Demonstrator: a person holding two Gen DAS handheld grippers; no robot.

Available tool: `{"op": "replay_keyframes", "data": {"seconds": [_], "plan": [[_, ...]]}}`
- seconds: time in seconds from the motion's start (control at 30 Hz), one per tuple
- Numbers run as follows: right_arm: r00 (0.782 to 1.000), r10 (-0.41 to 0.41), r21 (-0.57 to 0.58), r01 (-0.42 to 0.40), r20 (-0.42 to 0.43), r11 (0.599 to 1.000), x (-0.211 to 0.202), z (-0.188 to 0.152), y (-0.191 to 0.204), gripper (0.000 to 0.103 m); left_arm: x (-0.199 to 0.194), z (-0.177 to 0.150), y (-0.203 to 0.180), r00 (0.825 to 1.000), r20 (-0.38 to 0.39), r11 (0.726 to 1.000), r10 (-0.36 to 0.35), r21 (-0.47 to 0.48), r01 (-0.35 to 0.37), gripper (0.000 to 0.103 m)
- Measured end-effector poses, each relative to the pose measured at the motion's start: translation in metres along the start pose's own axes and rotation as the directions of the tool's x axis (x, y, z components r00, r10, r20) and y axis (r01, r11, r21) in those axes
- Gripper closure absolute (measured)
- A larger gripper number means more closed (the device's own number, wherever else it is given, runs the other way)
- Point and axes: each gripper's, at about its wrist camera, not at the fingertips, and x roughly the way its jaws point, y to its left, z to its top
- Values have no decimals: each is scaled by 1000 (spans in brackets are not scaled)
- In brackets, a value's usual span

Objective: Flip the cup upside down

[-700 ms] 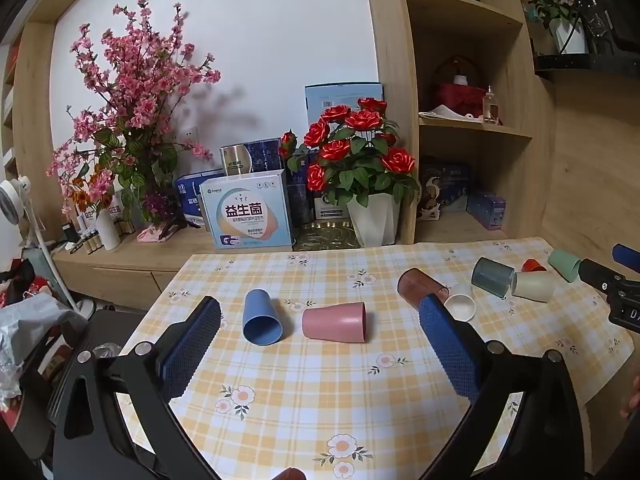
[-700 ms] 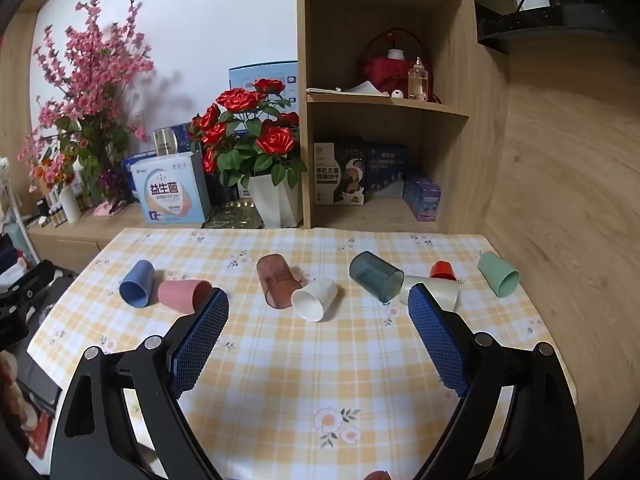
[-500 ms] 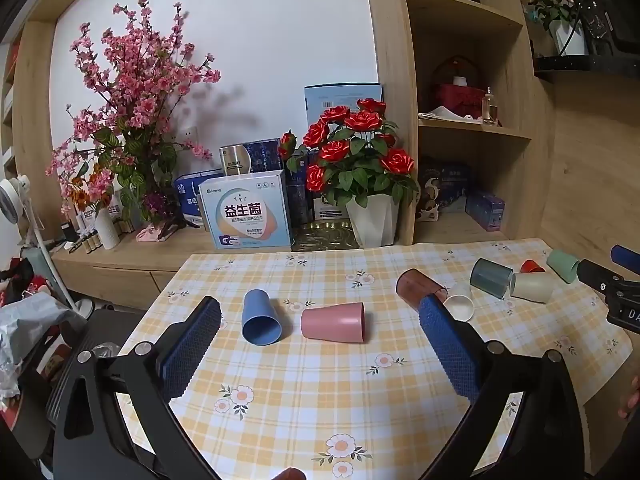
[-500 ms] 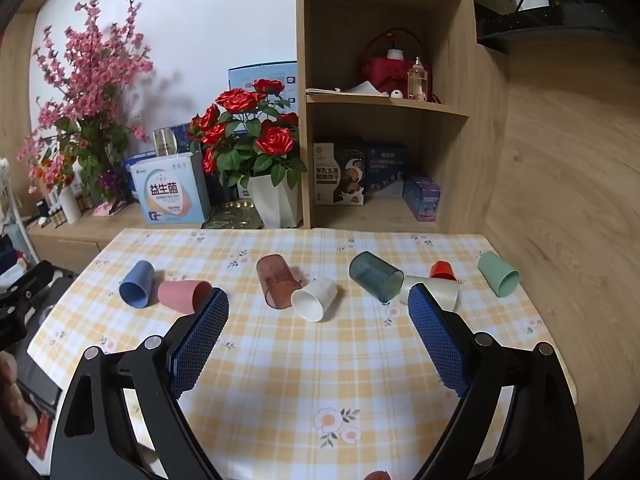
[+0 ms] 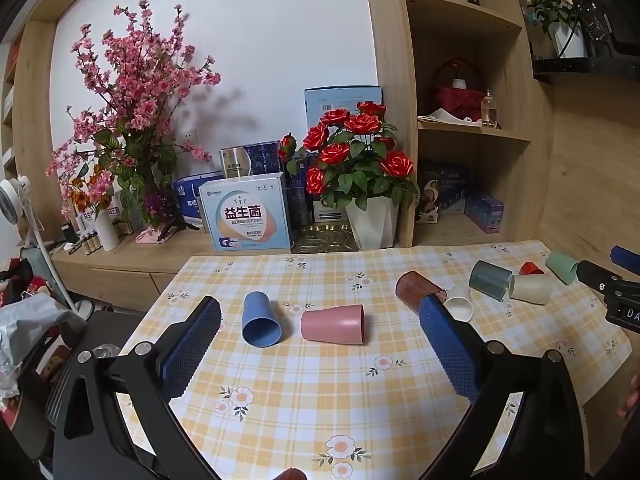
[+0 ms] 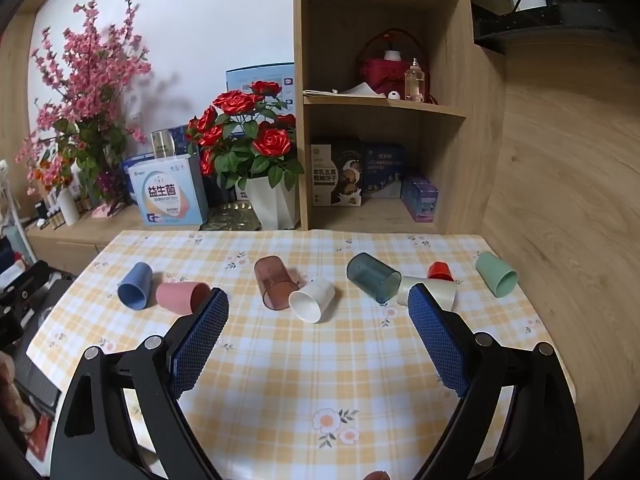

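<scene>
1. While eight plastic cups lie on their sides across the table [image 6: 280, 360] with its yellow checked floral cloth, none is turned upside down, and we hold none of them.
2. At the left end we see the blue plastic cup [image 5: 261, 320] with its mouth towards us, and just beside it the pink plastic cup [image 5: 334, 324] lying crosswise.
3. Near the middle lie the translucent brown cup [image 6: 275, 283] and the white cup [image 6: 312, 300], touching each other.
4. Further right are the translucent dark teal cup [image 6: 373, 277], the cream cup [image 6: 434, 290] partly behind our right finger, the small red cup [image 6: 440, 271] and, apart from them near the table's right edge, the mint green cup [image 6: 496, 274].
5. Our left gripper [image 5: 320, 348] hangs above the near part of the table with its blue pads spread wide and nothing between them; the blue and pink cups lie just beyond it.
6. Our right gripper [image 6: 318, 336] is likewise spread wide and holds nothing, above the table in front of the brown and white cups.
7. Behind the table stand a white pot of red roses [image 6: 250, 148], a light blue printed box [image 5: 246, 216], a vase of pink blossom branches [image 5: 132, 120] and a wooden shelf unit [image 6: 384, 108].
</scene>
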Motion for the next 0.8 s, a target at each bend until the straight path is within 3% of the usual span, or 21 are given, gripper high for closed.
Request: {"op": "replay_keyframes", "data": {"seconds": [0.8], "plan": [[1000, -1, -2, 1, 6, 1000, 2, 3, -6, 15, -3, -5, 3, 1000, -5, 1000, -7, -5, 7, 6]]}}
